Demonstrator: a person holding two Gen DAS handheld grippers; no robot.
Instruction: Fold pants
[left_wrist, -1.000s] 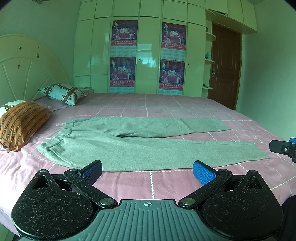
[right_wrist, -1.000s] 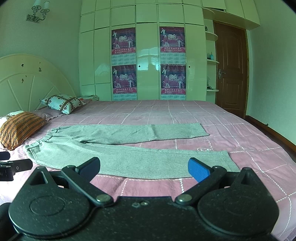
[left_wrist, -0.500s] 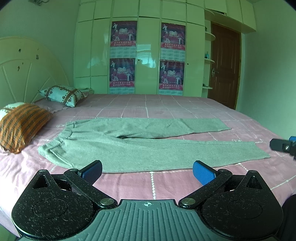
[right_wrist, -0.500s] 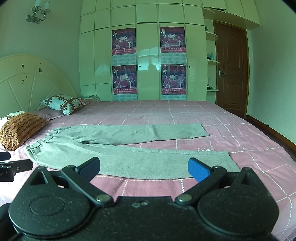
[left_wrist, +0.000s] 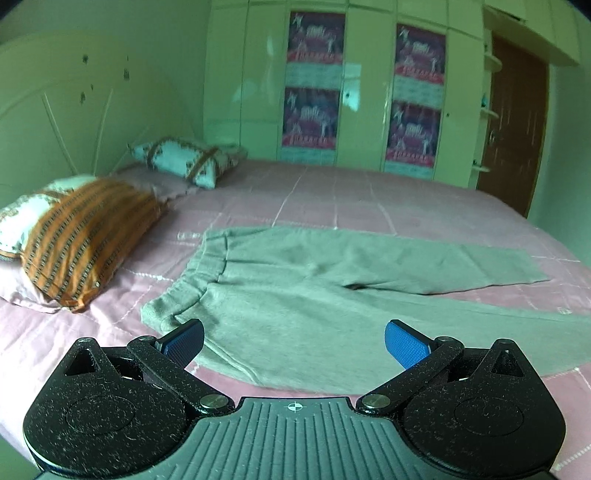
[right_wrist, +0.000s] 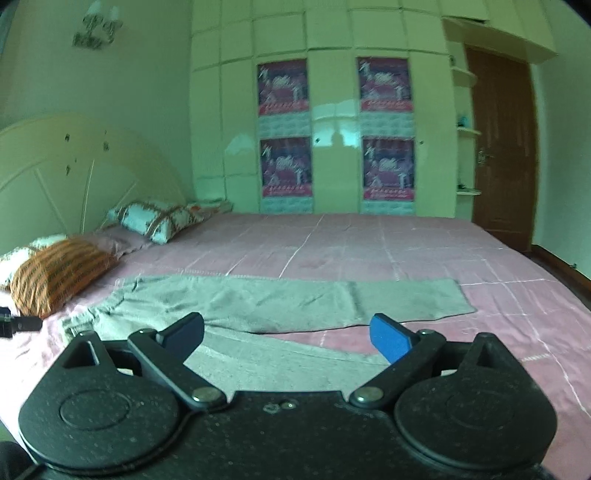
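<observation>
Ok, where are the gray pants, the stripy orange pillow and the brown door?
gray pants (left_wrist: 295, 306), left wrist view, on the seat area near the waistband.
stripy orange pillow (left_wrist: 88, 236), left wrist view, middle of its striped face.
brown door (right_wrist: 498, 155), right wrist view, on its middle panel.

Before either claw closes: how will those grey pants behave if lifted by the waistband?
Likely floppy: the grey pants lie flat on the bed with soft creases, so the legs should drape and trail. Probably light, since the knit looks thin. The gathered waistband looks thicker, so it should pinch securely.
</observation>
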